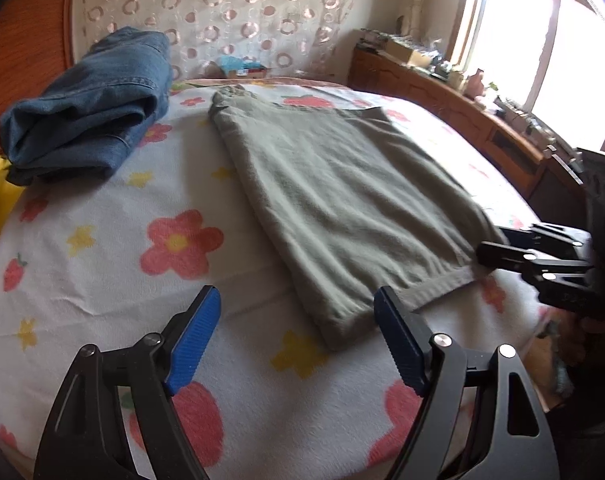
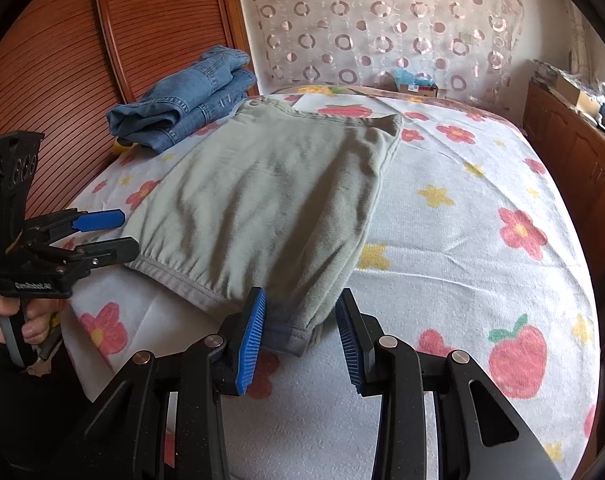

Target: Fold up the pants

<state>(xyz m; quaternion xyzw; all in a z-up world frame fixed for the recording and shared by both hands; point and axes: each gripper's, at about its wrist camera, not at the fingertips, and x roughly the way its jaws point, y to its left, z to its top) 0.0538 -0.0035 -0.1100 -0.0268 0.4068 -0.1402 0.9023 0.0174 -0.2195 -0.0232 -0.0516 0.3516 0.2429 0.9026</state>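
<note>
Left gripper (image 1: 298,312) and right gripper (image 2: 300,312) are standing open, empty; folded green pants (image 1: 334,200) are lying lengthwise from lower right toward upper left.

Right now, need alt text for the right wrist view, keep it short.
Folded grey-green pants lie on a flower-print bedspread, their near corner between the right gripper's open blue pads, which do not press it. The left gripper hovers open at the pants' left edge; folded jeans lie behind.
</note>
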